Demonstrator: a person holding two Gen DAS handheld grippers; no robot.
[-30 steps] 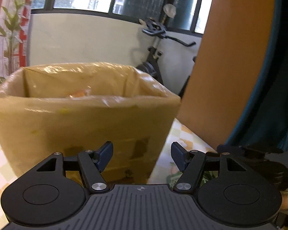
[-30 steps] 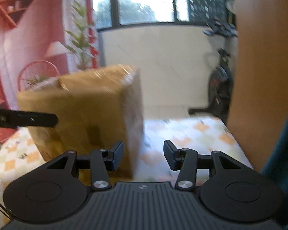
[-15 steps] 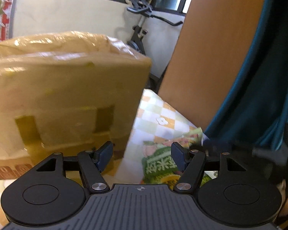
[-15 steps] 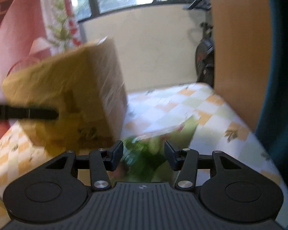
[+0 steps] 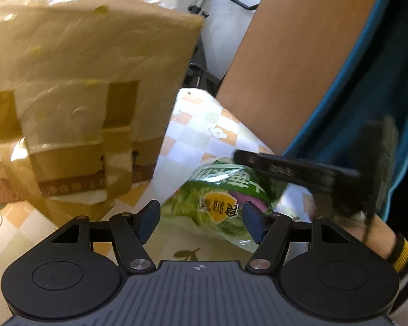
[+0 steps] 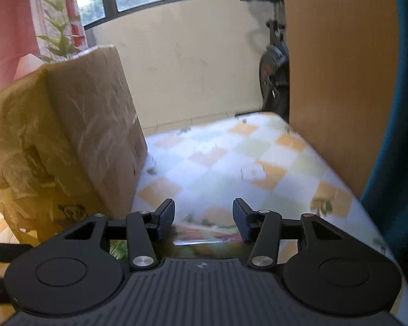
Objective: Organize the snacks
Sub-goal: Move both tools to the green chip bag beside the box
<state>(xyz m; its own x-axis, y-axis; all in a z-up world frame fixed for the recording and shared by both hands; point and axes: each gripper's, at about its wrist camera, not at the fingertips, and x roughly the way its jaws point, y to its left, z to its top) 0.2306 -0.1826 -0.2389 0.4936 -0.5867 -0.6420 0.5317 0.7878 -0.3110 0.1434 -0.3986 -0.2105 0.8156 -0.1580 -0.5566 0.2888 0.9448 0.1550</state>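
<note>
A tape-wrapped cardboard box (image 5: 76, 103) stands on the checked worktop (image 5: 204, 133); from both wrist views only its outer walls show, so its contents cannot be told. A green snack bag (image 5: 223, 198) lies on the worktop just beside the box's near corner, toward the worktop's edge by the wooden panel (image 5: 291, 62). The left hand-held gripper (image 5: 201, 218) is spread wide, its blue pads level with the bag's near end and apart from it. The right hand-held gripper (image 6: 203, 216) is likewise wide open; between its fingers lies a blurred strip of packaging (image 6: 206, 235), probably the same bag, though contact cannot be told. In the left view one of its black fingers (image 5: 285, 167) reaches over the bag's far end.
</note>
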